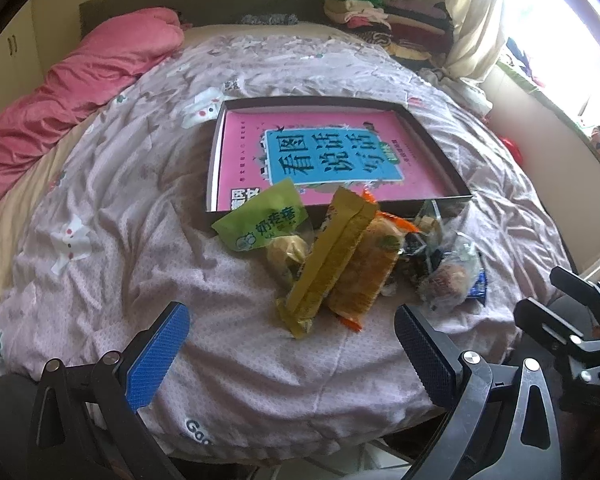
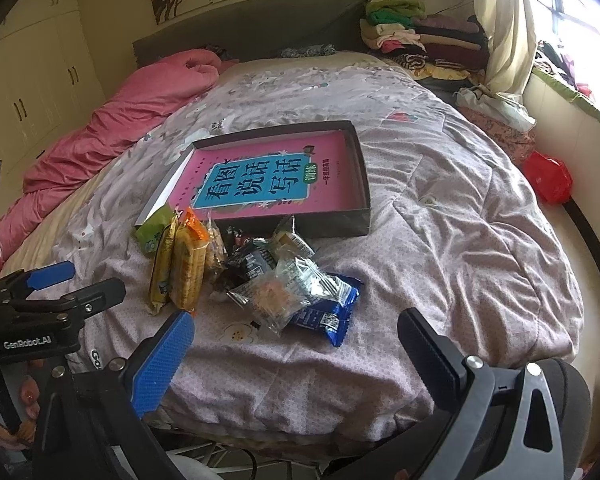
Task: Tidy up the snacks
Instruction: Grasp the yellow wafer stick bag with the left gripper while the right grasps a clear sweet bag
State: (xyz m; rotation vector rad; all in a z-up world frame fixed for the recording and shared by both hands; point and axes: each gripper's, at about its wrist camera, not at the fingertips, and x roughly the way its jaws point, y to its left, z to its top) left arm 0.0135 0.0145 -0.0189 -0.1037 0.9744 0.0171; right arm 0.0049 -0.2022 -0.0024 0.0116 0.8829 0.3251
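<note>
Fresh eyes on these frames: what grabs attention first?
The shallow dark cardboard box mid-bed, its bottom covered by a bright pink-and-blue book. Right in front of it, a jumbled pile of wrapped snacks on the pale floral quilt, with a shiny blue packet nearest. Both grippers, left and right, hover open and empty.

1. I see daylight coming from the window point(image 1: 560, 32) on the right in both views; it is blown out to white there, so no detail shows through the glass.
2. The quilt point(image 1: 140, 200) is evenly lit, with soft shadows only in its folds.
3. The shallow box point(image 2: 356, 152) casts a thin shadow on its inner floor along the right wall.
4. The fisheye lens bends the bed edges strongly, and the corners go dark.
5. The near snack wrappers point(image 2: 296, 280) show small glare; their print looks slightly soft, perhaps from compression.
6. The colours appear a little washed.
</note>
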